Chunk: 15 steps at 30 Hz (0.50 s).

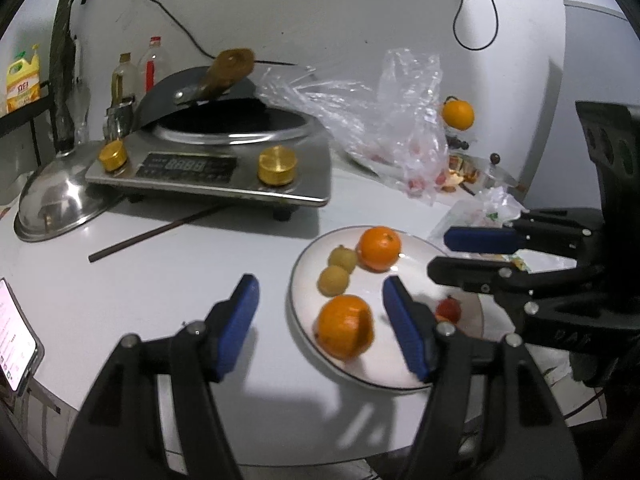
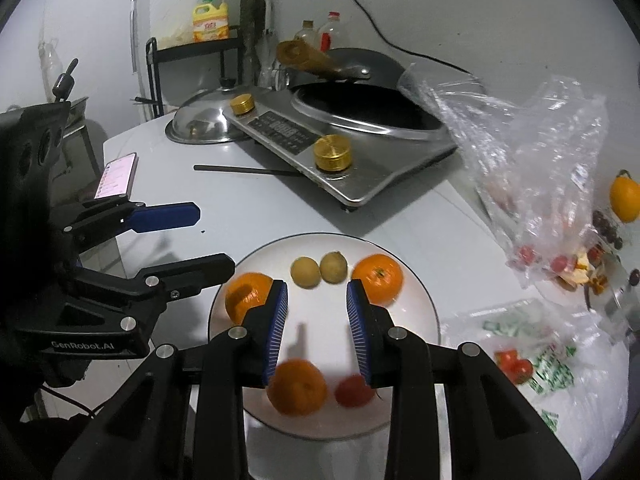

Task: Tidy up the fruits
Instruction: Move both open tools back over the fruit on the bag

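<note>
A white plate (image 1: 295, 308) (image 2: 416, 312) holds two oranges (image 1: 378, 248) (image 1: 346, 326), two small yellow-brown fruits (image 1: 342, 258) and a small red fruit (image 1: 448, 310). My left gripper (image 1: 320, 283) stands open above the plate's near side; the near orange lies on the plate below its gap, untouched. In the right wrist view my right gripper (image 2: 317, 292) hovers over the plate with its pads apart and nothing between them. A blurred third orange (image 2: 296, 388) and the red fruit (image 2: 354, 390) lie under it. Each gripper shows in the other's view (image 1: 438, 255) (image 2: 216, 238).
An induction cooker (image 1: 208, 168) with a wok stands behind the plate, with a steel lid (image 1: 52, 200) and a dark chopstick (image 1: 152, 234) to the left. A clear plastic bag (image 2: 532, 152), another orange (image 2: 625, 196) and a printed bag of red fruits (image 2: 516, 364) are to the right. A phone (image 1: 16, 336) leans at the table's edge.
</note>
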{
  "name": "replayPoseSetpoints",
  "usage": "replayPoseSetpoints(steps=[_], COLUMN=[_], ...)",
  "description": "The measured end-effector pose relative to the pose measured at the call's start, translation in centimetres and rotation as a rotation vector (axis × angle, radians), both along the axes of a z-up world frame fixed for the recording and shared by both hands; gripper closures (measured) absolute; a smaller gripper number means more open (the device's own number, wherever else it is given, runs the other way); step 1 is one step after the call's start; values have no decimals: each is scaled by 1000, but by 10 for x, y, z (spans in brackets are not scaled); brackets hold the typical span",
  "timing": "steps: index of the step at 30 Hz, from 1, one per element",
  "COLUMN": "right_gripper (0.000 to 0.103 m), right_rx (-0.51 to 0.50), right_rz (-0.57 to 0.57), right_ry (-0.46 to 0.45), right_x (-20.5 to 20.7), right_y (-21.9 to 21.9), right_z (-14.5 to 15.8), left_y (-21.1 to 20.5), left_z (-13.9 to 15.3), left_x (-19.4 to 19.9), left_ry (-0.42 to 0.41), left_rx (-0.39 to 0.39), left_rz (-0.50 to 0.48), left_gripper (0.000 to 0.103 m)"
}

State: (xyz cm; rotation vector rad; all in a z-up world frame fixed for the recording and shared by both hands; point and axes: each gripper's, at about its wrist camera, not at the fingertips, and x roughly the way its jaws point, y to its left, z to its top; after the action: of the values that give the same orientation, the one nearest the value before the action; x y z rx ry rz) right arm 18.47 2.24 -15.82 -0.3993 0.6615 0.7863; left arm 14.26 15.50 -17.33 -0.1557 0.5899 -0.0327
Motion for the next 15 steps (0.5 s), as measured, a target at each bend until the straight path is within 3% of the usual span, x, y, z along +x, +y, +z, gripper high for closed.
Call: replayPoseSetpoints(steps=[15], right_gripper=[70], right_rx=[47], right_rz=[-102], right_ry=[0], right_x=[-14], right_y=[-68], right_z=[1], left_y=[-51], left_z=[11], left_x=[-1], left_ry=[6], left_rx=[44], left_rz=[-77], left_gripper=[37])
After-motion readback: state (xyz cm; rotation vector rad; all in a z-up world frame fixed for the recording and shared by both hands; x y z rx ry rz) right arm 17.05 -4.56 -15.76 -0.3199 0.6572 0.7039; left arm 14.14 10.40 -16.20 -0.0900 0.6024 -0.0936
